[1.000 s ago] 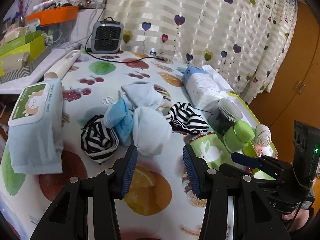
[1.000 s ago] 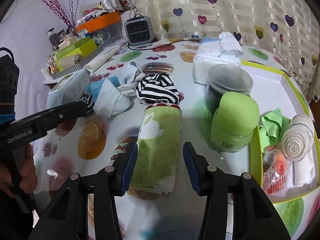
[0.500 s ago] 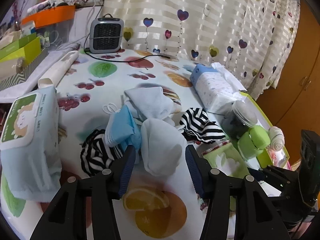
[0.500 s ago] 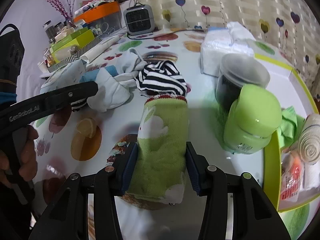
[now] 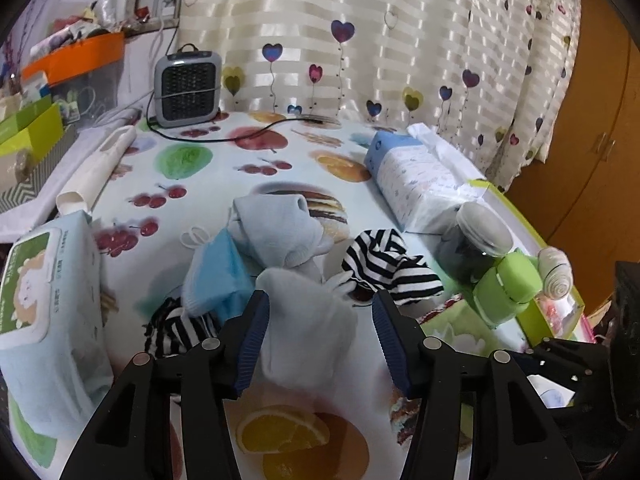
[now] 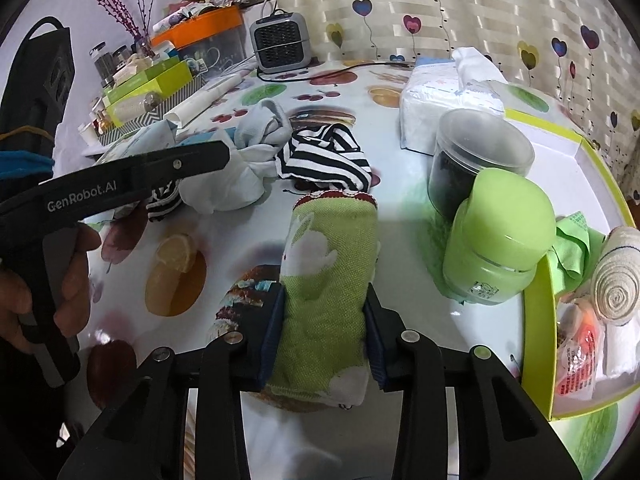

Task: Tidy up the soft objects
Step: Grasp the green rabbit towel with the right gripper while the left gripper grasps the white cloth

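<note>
A pile of socks lies mid-table: a white sock, a blue one, a pale blue one and two black-and-white striped ones. My left gripper hangs over the pile. Its jaws are opening, with the white sock between them and no pad pressing on it. A rolled green cloth with a white rabbit print lies on the table. My right gripper is closing on its near end, and both pads press into its sides.
A wet-wipes pack lies left of the pile, a tissue pack behind it on the right. A dark jar and a green jar stand beside a yellow-green tray holding a rolled white cloth. A small heater stands at the back.
My left gripper has moved forward over the sock pile and its jaws have widened around the white sock. The right gripper's jaws have closed in onto the green cloth.
</note>
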### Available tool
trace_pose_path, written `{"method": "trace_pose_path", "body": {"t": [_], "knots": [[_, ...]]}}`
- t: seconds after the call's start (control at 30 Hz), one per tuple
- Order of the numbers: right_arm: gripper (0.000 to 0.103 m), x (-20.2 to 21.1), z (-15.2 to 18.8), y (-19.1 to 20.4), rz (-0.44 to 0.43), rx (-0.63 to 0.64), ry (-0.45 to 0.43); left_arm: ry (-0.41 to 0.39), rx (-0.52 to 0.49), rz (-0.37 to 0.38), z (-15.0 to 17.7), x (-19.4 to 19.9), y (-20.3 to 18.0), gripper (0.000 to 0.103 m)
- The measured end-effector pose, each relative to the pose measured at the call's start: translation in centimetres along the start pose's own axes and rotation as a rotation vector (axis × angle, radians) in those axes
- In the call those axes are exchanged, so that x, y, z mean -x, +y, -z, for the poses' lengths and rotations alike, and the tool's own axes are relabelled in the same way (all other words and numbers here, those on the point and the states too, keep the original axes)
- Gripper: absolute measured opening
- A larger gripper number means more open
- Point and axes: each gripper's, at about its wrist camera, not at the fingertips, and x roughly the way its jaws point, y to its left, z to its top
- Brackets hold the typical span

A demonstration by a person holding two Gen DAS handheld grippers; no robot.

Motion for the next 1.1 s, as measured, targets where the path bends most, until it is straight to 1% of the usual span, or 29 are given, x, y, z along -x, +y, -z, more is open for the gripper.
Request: {"method": "trace_pose_path", "body": {"t": [0.13, 0.27, 0.37, 0.43, 0.47, 0.53, 0.63, 0.83, 1.1], "knots": [[0.038, 0.1, 0.1, 0.0, -0.002, 0.000, -0.001, 0.028, -0.023, -0.016, 0.1, -1.4, -0.3, 0.053], [0.038, 0.3, 0.3, 0.0, -0.003, 0.001, -0.002, 0.068, -0.010, -0.017, 0.6, -2.6, 0.1, 0.053], [0.038, 0.5, 0.4, -0.1, -0.005, 0.000, -0.003, 0.064, -0.010, -0.021, 0.9, -2.6, 0.1, 0.052], [0.038, 0.6, 0.4, -0.1, -0.007, 0.000, -0.005, 0.062, -0.008, -0.016, 1.0, -2.5, 0.0, 0.041], [0.038, 0.7, 0.5, -0.1, -0.007, 0.000, -0.007, 0.061, -0.006, -0.019, 1.1, -2.3, 0.0, 0.039], [0.037, 1.0, 0.6, -0.1, -0.008, 0.002, -0.014, 0.054, -0.006, -0.021, 1.3, -1.9, -0.1, 0.032], [0.037, 1.4, 0.7, -0.1, -0.009, 0.003, -0.024, 0.049, 0.010, -0.011, 1.8, -1.0, -0.1, 0.030], [0.037, 2.5, 1.0, 0.1, -0.012, 0.001, -0.048, 0.015, 0.031, 0.010, 2.5, 1.5, -0.4, 0.029], [0.037, 4.7, 1.2, 0.5, -0.016, 0.005, -0.106, -0.039, 0.040, 0.056, 3.0, 5.0, -1.9, 0.029]]}}
